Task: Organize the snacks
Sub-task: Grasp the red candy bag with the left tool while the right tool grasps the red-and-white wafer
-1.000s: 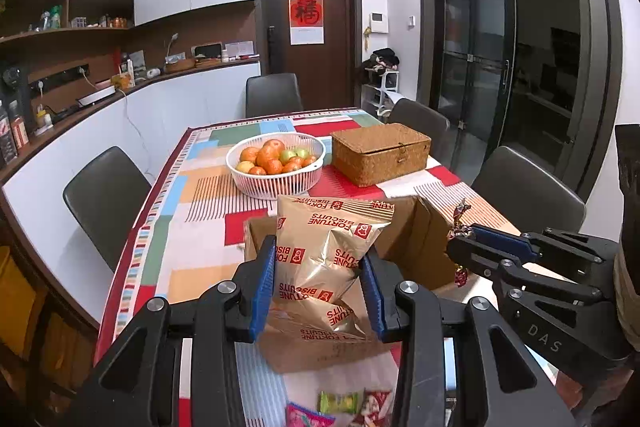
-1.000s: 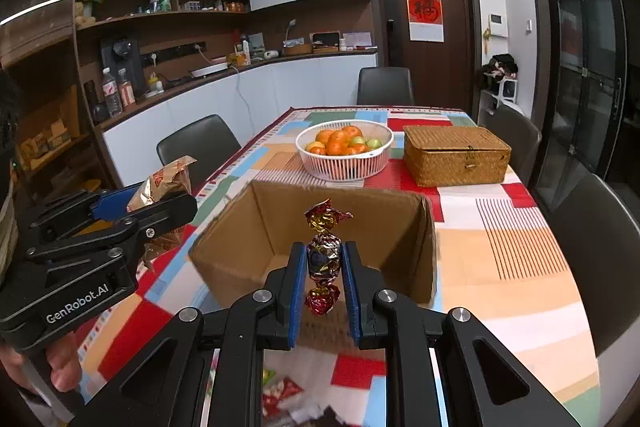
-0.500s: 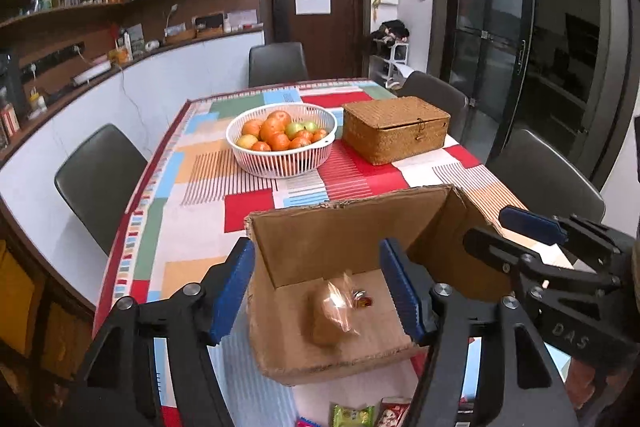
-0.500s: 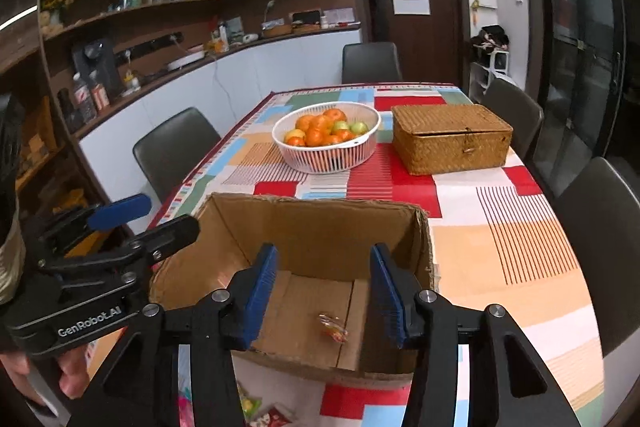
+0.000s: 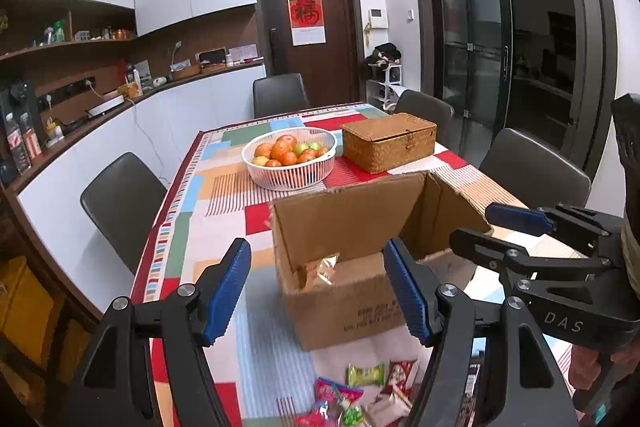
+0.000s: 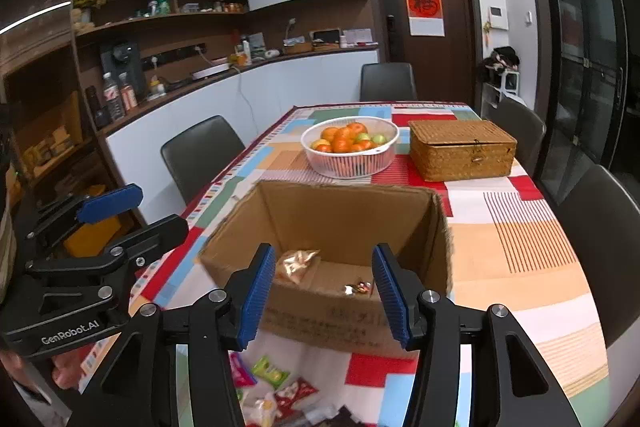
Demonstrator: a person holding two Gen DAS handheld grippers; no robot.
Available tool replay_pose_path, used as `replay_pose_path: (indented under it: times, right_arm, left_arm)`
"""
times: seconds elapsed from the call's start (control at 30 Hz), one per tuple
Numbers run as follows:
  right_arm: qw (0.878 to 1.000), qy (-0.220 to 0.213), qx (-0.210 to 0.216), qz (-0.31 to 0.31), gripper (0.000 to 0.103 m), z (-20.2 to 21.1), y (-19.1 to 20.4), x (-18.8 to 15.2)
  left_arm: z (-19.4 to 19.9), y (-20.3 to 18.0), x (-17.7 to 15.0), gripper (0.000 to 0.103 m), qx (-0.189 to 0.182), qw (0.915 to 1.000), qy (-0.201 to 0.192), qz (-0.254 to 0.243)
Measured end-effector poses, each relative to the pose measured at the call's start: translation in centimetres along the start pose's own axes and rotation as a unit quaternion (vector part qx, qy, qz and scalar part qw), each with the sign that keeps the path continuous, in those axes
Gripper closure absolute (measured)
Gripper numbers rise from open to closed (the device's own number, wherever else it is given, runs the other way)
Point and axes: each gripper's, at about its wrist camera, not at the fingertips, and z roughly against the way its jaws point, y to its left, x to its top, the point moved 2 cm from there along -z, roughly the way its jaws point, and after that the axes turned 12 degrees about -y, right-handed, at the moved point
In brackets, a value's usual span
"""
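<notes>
An open cardboard box [image 5: 352,223] [image 6: 344,211] stands on the patterned tablecloth. Inside it lie a gold biscuit bag [image 6: 296,263] [image 5: 320,267] and a small wrapped candy [image 6: 358,287]. My left gripper [image 5: 316,287] is open and empty, held in front of the box. My right gripper [image 6: 322,289] is open and empty, also in front of the box. Several loose snack packets [image 5: 352,391] [image 6: 276,383] lie on the cloth between the box and me. Each gripper shows in the other's view: the right one [image 5: 516,231], the left one [image 6: 132,211].
A white basket of fruit [image 5: 290,157] [image 6: 350,145] and a woven lidded box [image 5: 388,141] [image 6: 462,149] stand behind the cardboard box. Dark chairs [image 5: 120,199] [image 6: 600,235] line both long sides of the table. A counter runs along the left wall.
Both grippers let go: the biscuit bag and the candy dropped into the box. Both have since opened wide and drawn back toward me.
</notes>
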Motion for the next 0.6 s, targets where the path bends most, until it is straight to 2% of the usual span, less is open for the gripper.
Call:
replay_pose_path:
  times: [0.13, 0.27, 0.6]
  right_arm:
    - [1.000, 0.007, 0.011, -0.003, 0.052, 0.8, 1.2, -1.2]
    - [1.000, 0.025, 0.020, -0.001, 0.052, 0.8, 2.1, -2.9]
    - [0.993, 0.112, 0.036, -0.017, 0.052, -0.8, 3.6, -8.9]
  left_arm:
    - [1.6, 0.5, -1.4, 0.035, 0.006, 1.0000, 0.002, 0.003]
    - [2.4, 1.1, -3.5, 0.035, 0.012, 0.9997, 0.020, 0.007]
    - [3.3, 2.1, -9.5, 0.035, 0.030, 0.9967, 0.075, 0.011]
